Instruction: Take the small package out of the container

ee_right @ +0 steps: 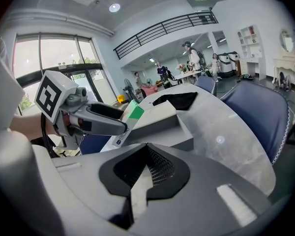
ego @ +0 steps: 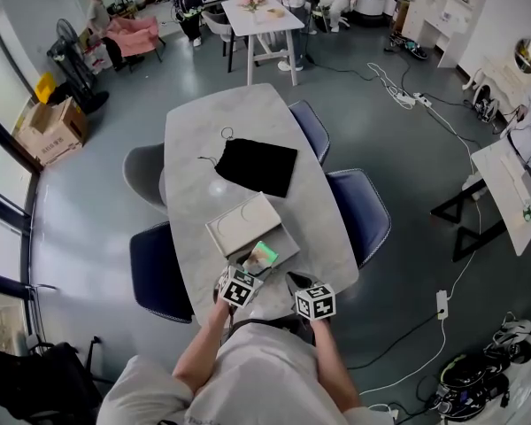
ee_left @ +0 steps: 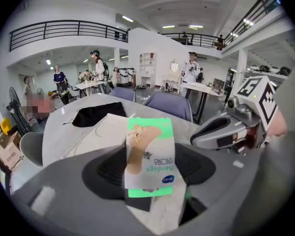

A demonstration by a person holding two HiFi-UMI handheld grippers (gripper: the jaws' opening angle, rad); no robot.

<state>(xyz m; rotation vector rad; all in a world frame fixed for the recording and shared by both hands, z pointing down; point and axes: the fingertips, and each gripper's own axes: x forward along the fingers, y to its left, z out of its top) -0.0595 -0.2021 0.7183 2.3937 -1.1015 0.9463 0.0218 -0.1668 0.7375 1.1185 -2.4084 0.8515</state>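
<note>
A small green-and-white bandage package (ee_left: pixel 150 156) is clamped between the jaws of my left gripper (ee_left: pixel 150 181), which is shut on it. In the head view the package (ego: pixel 262 257) hangs at the near corner of the open white box (ego: pixel 244 222) on the grey table (ego: pixel 203 131), with the left gripper (ego: pixel 250 269) just behind it. My right gripper (ego: pixel 296 282) hovers beside it to the right. In the right gripper view its jaws (ee_right: pixel 139 180) are shut with nothing in them, and the left gripper (ee_right: pixel 108 122) holds the package (ee_right: pixel 129 118) next to the box (ee_right: pixel 163 123).
A black drawstring pouch (ego: pixel 257 166) lies beyond the box at mid-table. Blue and grey chairs (ego: pixel 358 211) stand round the table. Cables (ego: pixel 442 122) run across the floor at right. People and other tables are far at the back.
</note>
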